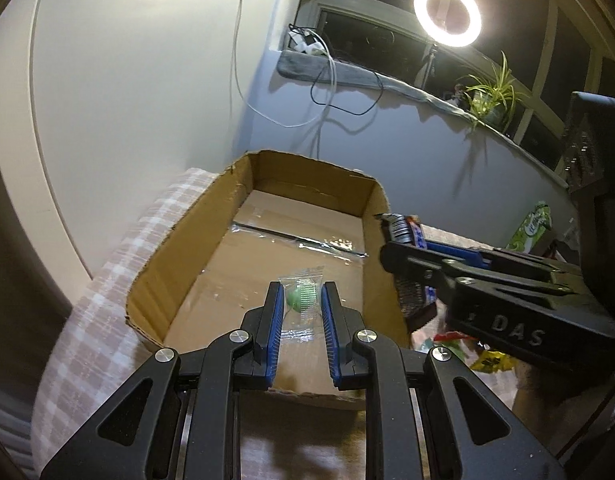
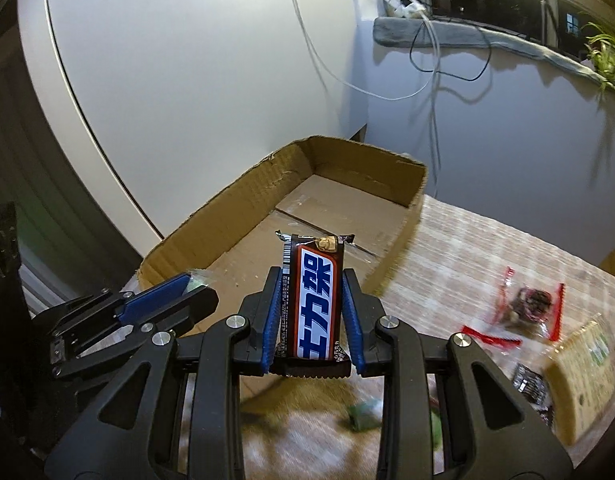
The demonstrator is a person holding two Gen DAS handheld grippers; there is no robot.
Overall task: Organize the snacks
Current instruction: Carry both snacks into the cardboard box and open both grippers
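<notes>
Green candy pinched between left hand-held gripper fingers over cardboard box; chocolate bar upright, clamped in right hand-held gripper.

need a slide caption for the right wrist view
Right gripper holds a brown chocolate bar upright near the open cardboard box, left gripper alongside.

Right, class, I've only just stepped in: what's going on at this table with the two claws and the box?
A person is sorting snacks into a cardboard box. The left claw grips a small clear packet with a green sweet, held over the box. The right claw grips a brown chocolate bar beside the box's right wall. The box looks empty so far, and several other snacks, including a red-edged packet, lie on the checked tablecloth.
</notes>
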